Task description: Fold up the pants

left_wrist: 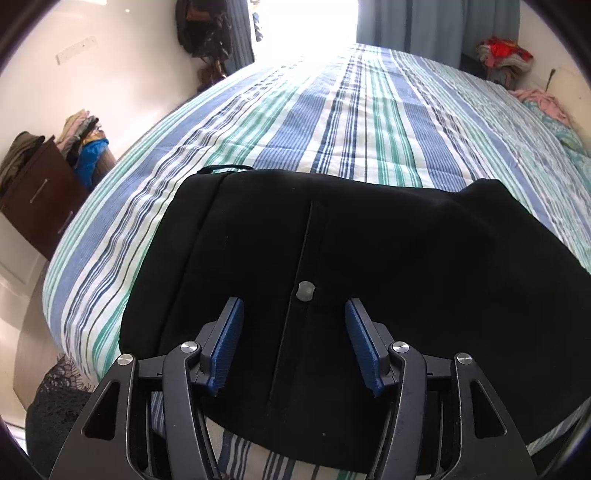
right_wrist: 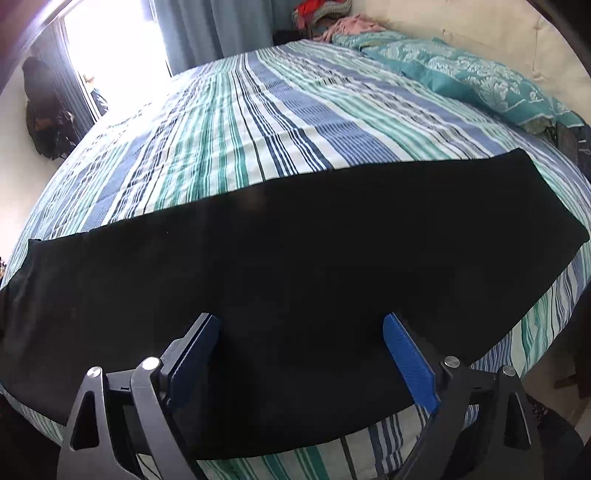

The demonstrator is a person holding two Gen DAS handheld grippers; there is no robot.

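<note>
Black pants (left_wrist: 388, 266) lie flat along the near edge of a striped bed (left_wrist: 332, 122). The left wrist view shows the waist end with a grey button (left_wrist: 305, 290) and fly seam. My left gripper (left_wrist: 294, 308) is open just above the waist, with the button between its blue pads (left_wrist: 229, 332). The right wrist view shows the long legs (right_wrist: 295, 258) stretched across the bed (right_wrist: 258, 122). My right gripper (right_wrist: 301, 323) is open and empty above the middle of the legs.
A teal floral pillow (right_wrist: 472, 77) and pink cloth (right_wrist: 351, 26) lie at the bed's head. A brown dresser (left_wrist: 40, 199) with piled clothes stands left of the bed. Curtains (left_wrist: 424, 22) and a bright window are beyond the far side.
</note>
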